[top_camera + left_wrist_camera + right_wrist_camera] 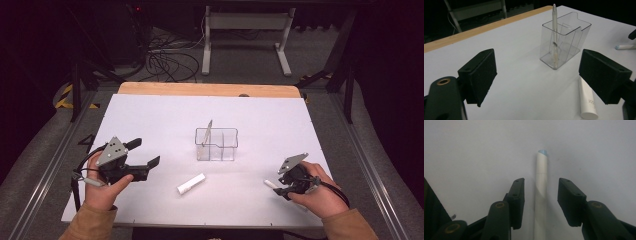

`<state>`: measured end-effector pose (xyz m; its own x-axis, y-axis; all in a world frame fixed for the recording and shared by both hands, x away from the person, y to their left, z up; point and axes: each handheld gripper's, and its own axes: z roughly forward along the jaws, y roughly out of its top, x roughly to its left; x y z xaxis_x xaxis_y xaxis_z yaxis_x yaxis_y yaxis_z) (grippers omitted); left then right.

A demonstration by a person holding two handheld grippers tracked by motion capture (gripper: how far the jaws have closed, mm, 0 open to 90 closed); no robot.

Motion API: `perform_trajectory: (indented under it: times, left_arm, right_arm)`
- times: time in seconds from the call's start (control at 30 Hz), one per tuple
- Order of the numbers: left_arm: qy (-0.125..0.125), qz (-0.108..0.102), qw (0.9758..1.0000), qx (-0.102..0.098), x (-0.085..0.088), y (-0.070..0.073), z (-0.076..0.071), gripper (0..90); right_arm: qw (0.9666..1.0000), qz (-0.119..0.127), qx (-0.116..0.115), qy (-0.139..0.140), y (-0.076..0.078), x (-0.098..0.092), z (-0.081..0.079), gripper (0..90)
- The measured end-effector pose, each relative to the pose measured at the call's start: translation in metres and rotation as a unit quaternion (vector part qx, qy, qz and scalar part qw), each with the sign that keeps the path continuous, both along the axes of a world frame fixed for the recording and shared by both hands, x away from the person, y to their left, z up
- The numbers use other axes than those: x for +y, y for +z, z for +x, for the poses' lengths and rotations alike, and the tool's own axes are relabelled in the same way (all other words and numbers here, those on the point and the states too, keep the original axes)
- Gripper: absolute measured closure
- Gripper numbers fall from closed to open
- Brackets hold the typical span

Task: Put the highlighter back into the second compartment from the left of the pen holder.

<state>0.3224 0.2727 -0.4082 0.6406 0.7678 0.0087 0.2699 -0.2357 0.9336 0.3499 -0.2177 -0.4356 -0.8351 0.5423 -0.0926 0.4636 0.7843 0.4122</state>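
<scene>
**Closing on the white marker lying flat**

Lying flat on the white table point(150, 115), near its right front corner: a slim white marker with a pale blue tip point(541, 192), the tip pointing away from the camera in the right gripper view. Sitting lengthwise in the gap of the right gripper point(541, 202), roughly centred, with bare table showing on both sides of the barrel. Standing about half open, those jaws, the pads not yet pressing, so nothing held so far. Worth keeping the barrel midway between the pads point(520, 200) and the tips low to the surface, so that both faces are meeting the round body together rather than one nudging it sideways into a roll. Probably best closing slowly and gripping near the middle of the length, since a hold far toward one end would likely be letting the marker droop on the lift.

Further out, toward the table's middle: a clear holder point(216, 144) with a pen point(207, 132) leaning inside it, well apart from the marker, seemingly the place for it. Between holder and front edge, a second, thicker white tube point(191, 183) lying loose. At the left front, the left gripper point(141, 153) hovering wide open and empty, aimed toward the holder.
</scene>
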Motion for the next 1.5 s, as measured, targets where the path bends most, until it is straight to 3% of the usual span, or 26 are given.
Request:
perform_trajectory:
  times: [0.57,1.13,1.5]
  left_arm:
    - [-0.001,0.0,1.0,0.003,0.0,-0.001,0.0,15.5]
    - [-0.001,-0.002,1.0,0.001,-0.001,0.0,-0.001,15.5]
    - [-0.001,0.0,1.0,-0.001,0.0,0.001,-0.001,15.5]
  right_arm:
    - [0.999,-0.033,0.028,-0.008,-0.011,-0.001,0.002,75.4]
    - [0.9985,-0.05,0.02,0.007,-0.012,0.001,0.002,78.9]
    - [0.9999,-0.015,-0.002,0.004,0.005,0.002,0.001,78.9]
